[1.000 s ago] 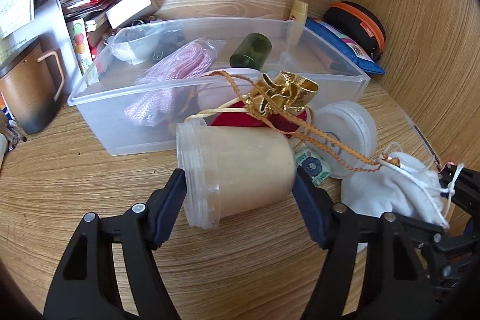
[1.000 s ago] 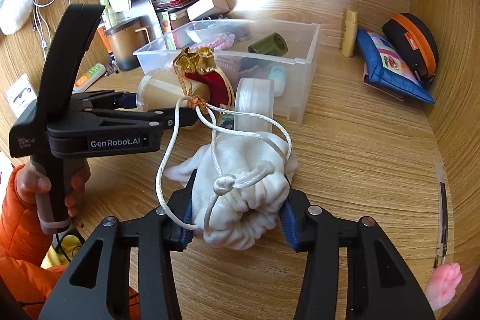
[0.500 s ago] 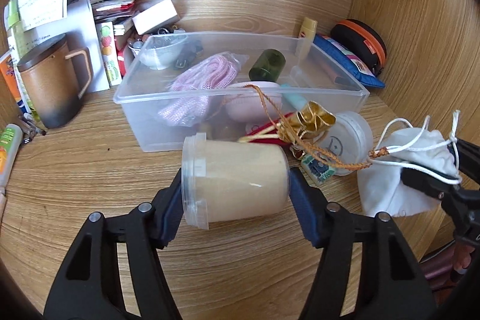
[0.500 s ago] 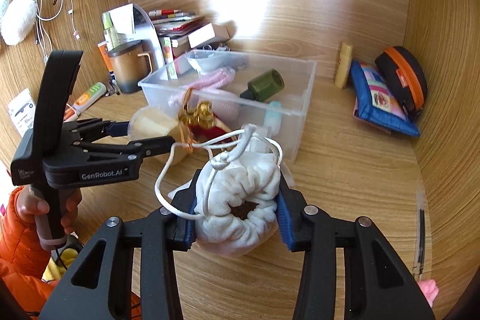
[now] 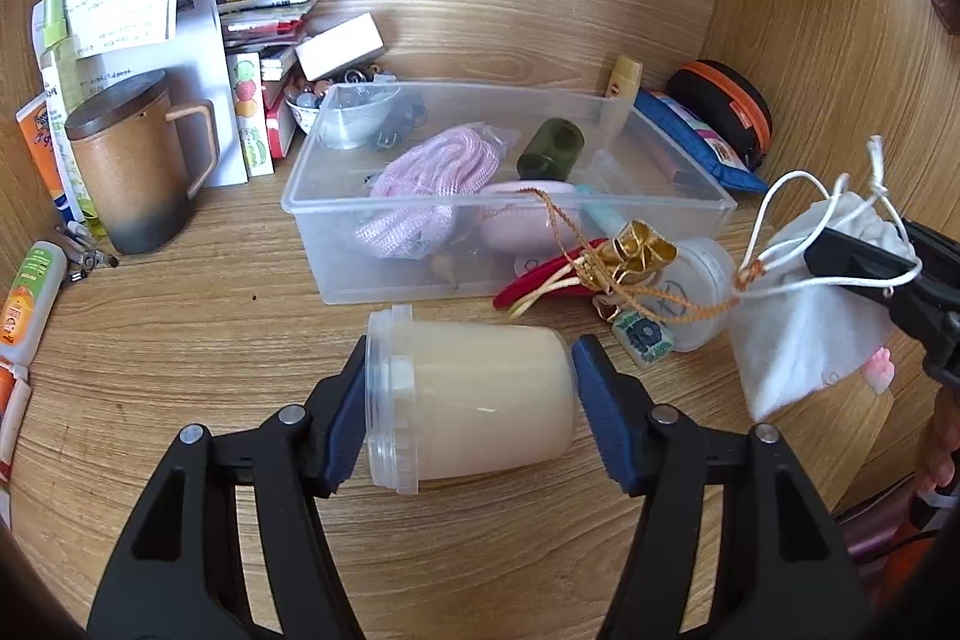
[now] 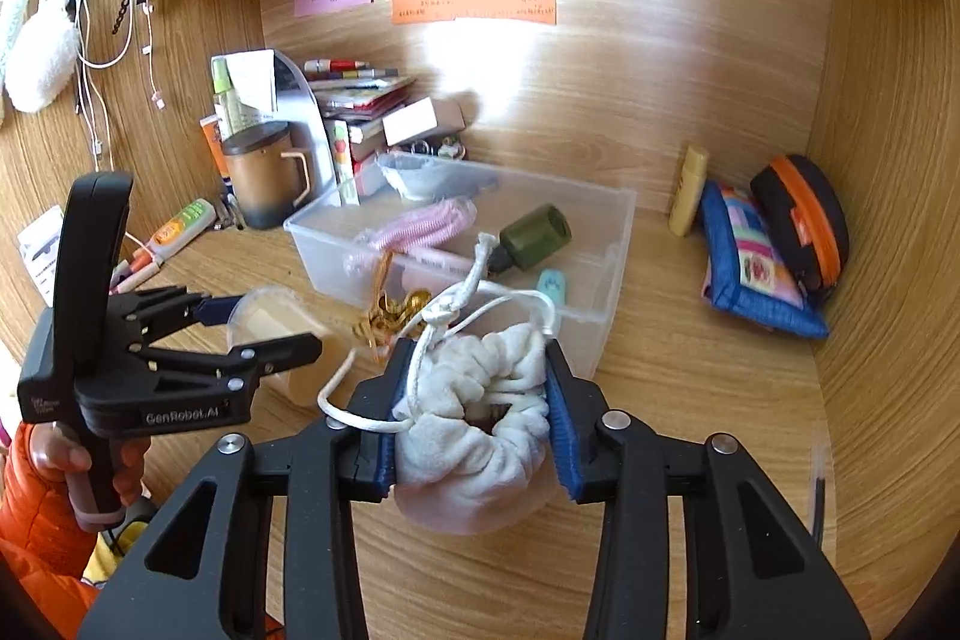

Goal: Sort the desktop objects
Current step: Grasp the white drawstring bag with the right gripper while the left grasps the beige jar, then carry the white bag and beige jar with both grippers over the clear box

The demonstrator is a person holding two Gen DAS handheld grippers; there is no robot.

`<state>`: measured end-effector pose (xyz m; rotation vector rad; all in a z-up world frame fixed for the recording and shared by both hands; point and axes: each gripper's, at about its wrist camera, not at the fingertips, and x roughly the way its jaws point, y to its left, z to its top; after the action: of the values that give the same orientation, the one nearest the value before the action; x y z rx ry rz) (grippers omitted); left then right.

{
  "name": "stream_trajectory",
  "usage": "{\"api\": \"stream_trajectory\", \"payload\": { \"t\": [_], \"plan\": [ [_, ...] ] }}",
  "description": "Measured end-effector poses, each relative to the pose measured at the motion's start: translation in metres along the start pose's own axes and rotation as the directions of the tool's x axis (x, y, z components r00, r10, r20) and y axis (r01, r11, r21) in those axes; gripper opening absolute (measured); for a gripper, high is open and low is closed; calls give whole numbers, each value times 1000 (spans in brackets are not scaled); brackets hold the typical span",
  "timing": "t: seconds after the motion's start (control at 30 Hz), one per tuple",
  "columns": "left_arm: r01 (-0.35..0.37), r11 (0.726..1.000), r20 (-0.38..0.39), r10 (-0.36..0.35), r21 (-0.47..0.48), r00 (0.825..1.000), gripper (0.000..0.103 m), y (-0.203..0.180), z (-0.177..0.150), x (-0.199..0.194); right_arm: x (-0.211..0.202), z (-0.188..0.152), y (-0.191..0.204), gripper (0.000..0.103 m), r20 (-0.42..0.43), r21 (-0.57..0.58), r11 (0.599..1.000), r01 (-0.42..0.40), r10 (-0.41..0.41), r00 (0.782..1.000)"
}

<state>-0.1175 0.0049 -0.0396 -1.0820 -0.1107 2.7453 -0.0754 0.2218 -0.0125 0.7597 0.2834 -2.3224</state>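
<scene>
- Right gripper (image 6: 474,415): jaws are closing, blue pads pressing both sides of the white drawstring pouch (image 6: 474,430), which is bunching between them at lower centre of the right wrist view.
- Change: a second ago the pouch was resting on the desk (image 6: 690,370); now it is hanging clear of the wood, seen at right edge of the left wrist view. Its cord is trailing up and leftward, snagged with the orange cord of the gold-bow ornament (image 5: 639,247).
- Left gripper (image 5: 468,400): pads are clamping the clear tub (image 5: 468,394) end to end, lid at frame left, base at frame right. The tub is sitting at lower centre of the left wrist view, and the opening has narrowed slightly over the last second.
- Change: the tub is reading farther from the clear bin (image 5: 420,196) than a second ago, with bare wood now showing between them.
- Meaning, as a judgement: both items appear picked and lifted; the sorting step in hand is carrying, not grasping. The tangled cords could be dragging the ornament along with the pouch.
- Outward: the bin is lying at centre frame, beyond the tub, holding a pink cord bundle (image 5: 432,178) and a dark green bottle (image 5: 549,151).
- A lidded white jar (image 5: 696,292) is lying on its side just right of the ornament, between tub and pouch.
- Brown mug (image 5: 135,172) standing at left, well apart.
</scene>
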Motion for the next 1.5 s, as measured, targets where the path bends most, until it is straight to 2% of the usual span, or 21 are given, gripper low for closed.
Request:
{"api": "stream_trajectory", "payload": {
  "t": [0.3, 0.83, 1.37, 1.43, 1.5],
  "plan": [
    [0, 1000, 57, 0, -3, 998, 64, 6, 17, -22, 15, 20, 5, 30, 6, -32, 999, -3, 4, 1000],
    [31, 999, 117, -32, 10, 993, 64, 14, 57, -39, 22, 60, 8, 29, 51, -60, 998, 4, -1, 999],
    [47, 999, 126, -49, 22, 991, 64, 28, 90, -26, 54, 90, -1, 29, 40, -55, 998, 5, -3, 999],
    [47, 999, 124, -49, 20, 991, 64, 30, 93, -22, 58, 94, -3, 23, 38, -55, 998, 3, -1, 999],
    [47, 999, 122, -49, 19, 991, 64, 31, 96, -18, 64, 98, -5, 21, 30, -57, 998, -1, 2, 1000]
  ]
}}
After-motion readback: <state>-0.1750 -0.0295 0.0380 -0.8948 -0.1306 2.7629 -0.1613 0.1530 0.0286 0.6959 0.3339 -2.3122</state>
